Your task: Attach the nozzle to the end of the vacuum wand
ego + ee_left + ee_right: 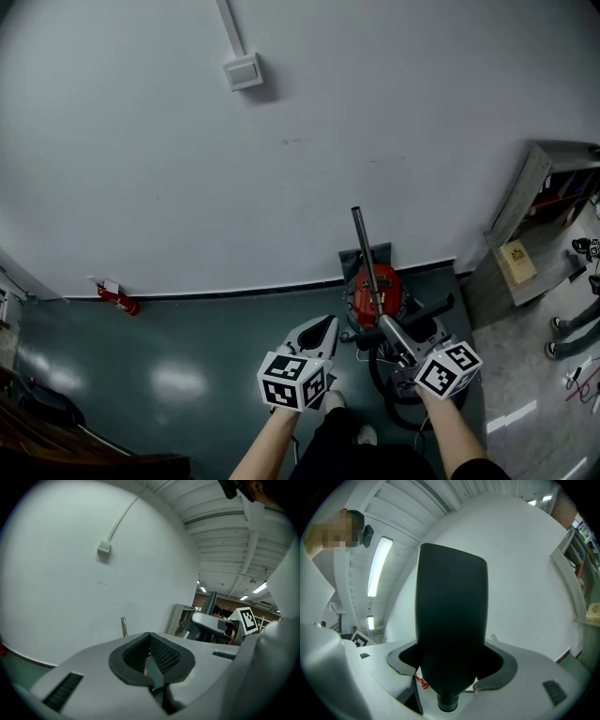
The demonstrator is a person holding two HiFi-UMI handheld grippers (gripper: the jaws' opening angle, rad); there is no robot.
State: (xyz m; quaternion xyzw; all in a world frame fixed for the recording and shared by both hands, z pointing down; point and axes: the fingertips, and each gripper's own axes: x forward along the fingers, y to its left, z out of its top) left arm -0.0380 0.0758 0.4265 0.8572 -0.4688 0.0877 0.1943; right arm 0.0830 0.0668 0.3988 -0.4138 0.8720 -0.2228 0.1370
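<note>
A red canister vacuum [377,292] stands on the floor against the white wall. Its metal wand [364,253] rises from it, bare end uppermost; the left gripper view shows that wand [123,626] as a thin rod ahead. My right gripper [392,328] is shut on a black flat nozzle [451,620], which stands upright between the jaws and reads as a dark post [212,603] in the left gripper view. In the head view the nozzle is hard to pick out. My left gripper [322,328] sits left of the vacuum, shut and empty, its pads [161,654] meeting.
A coiled black hose [389,380] lies in front of the vacuum. A red fire extinguisher [118,301] lies by the wall at left. Right of the vacuum stands a grey shelf unit [525,225]. The person's shoes [335,400] show below the grippers.
</note>
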